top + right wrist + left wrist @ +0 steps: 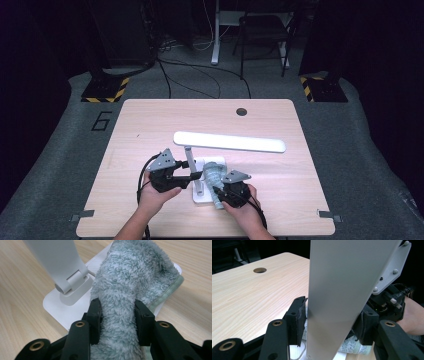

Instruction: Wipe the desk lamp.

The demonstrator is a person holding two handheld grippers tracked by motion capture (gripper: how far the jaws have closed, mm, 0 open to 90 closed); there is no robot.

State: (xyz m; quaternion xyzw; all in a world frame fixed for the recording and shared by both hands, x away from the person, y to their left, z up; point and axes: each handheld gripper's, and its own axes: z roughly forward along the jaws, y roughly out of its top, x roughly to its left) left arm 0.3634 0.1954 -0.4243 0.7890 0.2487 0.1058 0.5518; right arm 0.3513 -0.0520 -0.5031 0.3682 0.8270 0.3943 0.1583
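Observation:
A white desk lamp stands mid-table, its long head (230, 142) level over the flat base (202, 196). My left gripper (196, 176) comes in from the left and is shut on the lamp's upright arm (337, 290), with a black pad pressed against each side of it (332, 322). My right gripper (117, 315) is shut on a fluffy grey-green cloth (130, 272) bunched between its pads. The cloth (214, 172) drapes over the right part of the lamp base (65, 312), beside the arm's hinge (72, 282).
The wooden table (150, 125) has a round cable hole (241, 111) near its far edge. Bare wood lies left, right and behind the lamp. Beyond the table are floor cables, a chair (262, 30) and yellow-black stand feet (104, 90).

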